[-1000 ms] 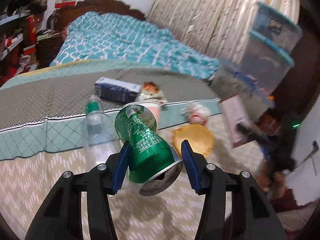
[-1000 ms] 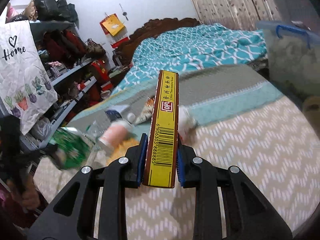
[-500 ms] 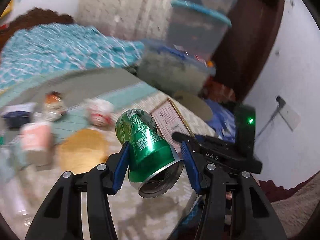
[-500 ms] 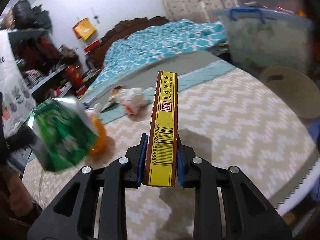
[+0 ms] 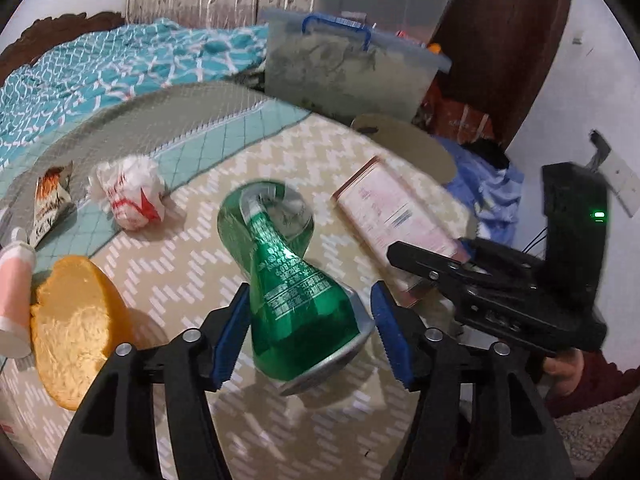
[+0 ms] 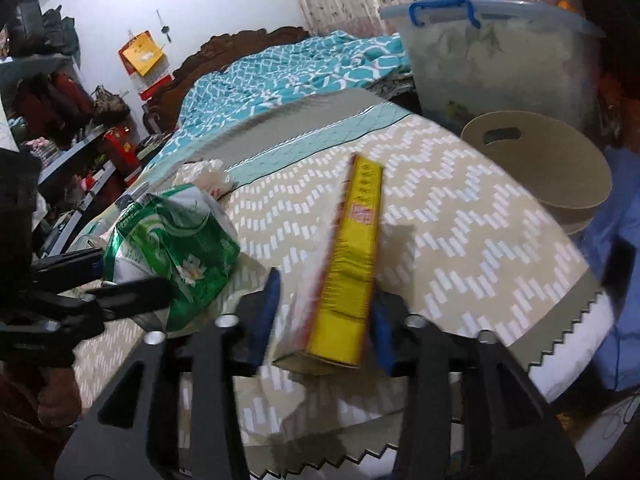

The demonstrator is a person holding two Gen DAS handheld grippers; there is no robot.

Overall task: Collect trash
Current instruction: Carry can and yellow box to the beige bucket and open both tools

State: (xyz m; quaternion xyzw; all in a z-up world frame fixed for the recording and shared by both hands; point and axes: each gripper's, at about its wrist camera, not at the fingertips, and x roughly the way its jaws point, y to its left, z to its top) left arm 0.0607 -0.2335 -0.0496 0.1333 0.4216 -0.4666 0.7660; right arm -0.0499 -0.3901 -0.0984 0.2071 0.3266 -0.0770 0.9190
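Both jaws are opening: left gripper (image 5: 306, 334) frees the green can (image 5: 294, 280), right gripper (image 6: 324, 314) apparently the yellow carton (image 6: 350, 264); either may miss any bin.

Right gripper (image 6: 324, 320) opening; yellow box (image 6: 352, 264) tilting between its jaws

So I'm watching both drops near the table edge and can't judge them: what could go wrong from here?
1. The green can sits loose between the opening left tongs, over the tablecloth, not a bin; it may roll off.
2. The yellow box tilts out of the opening right tongs near the zigzag edge; it may miss the round basket.
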